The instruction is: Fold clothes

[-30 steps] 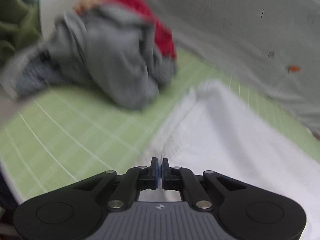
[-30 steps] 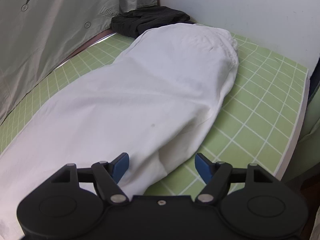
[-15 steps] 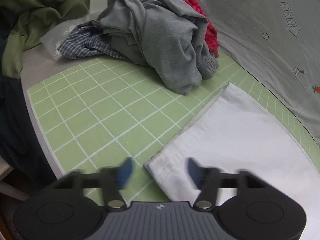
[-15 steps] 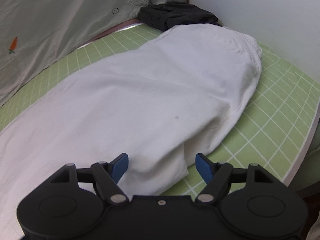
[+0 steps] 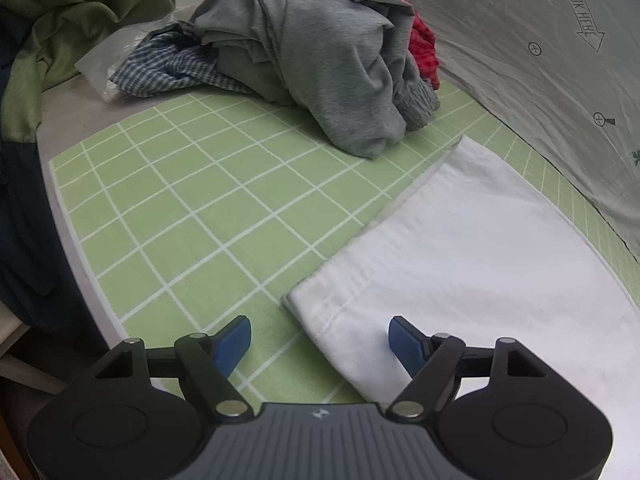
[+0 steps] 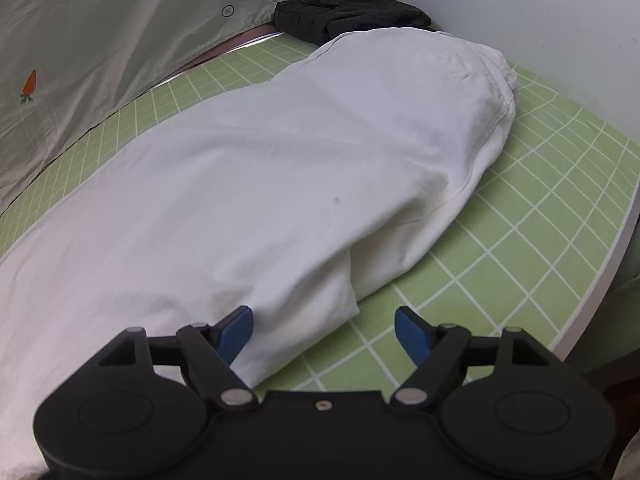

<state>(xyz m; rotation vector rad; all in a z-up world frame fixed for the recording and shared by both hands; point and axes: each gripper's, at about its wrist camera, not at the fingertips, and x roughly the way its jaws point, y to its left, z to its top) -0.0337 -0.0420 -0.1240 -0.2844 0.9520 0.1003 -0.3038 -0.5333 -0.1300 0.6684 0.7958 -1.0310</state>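
White trousers [image 5: 472, 248] lie stretched along the green grid mat [image 5: 192, 208], folded lengthwise. In the left wrist view the hem end lies flat, and my left gripper [image 5: 320, 338] hangs open just above its near corner, holding nothing. In the right wrist view the waist end [image 6: 472, 92] lies far right, and a fold of the trousers [image 6: 312, 292] bulges near the front edge. My right gripper [image 6: 324, 330] is open over that fold, with its left fingertip against the cloth.
A heap of unfolded clothes [image 5: 320, 48], grey, red and checked, sits at the mat's far left end. A dark folded garment [image 6: 348, 12] lies in the far corner. A grey printed curtain [image 6: 120, 40] backs the table. The table's rounded edge [image 6: 600, 264] runs close on the right.
My left gripper, shut on the trouser hem a second ago, has opened and let it drop flat. The right gripper stayed open and shifted slightly over the fold.
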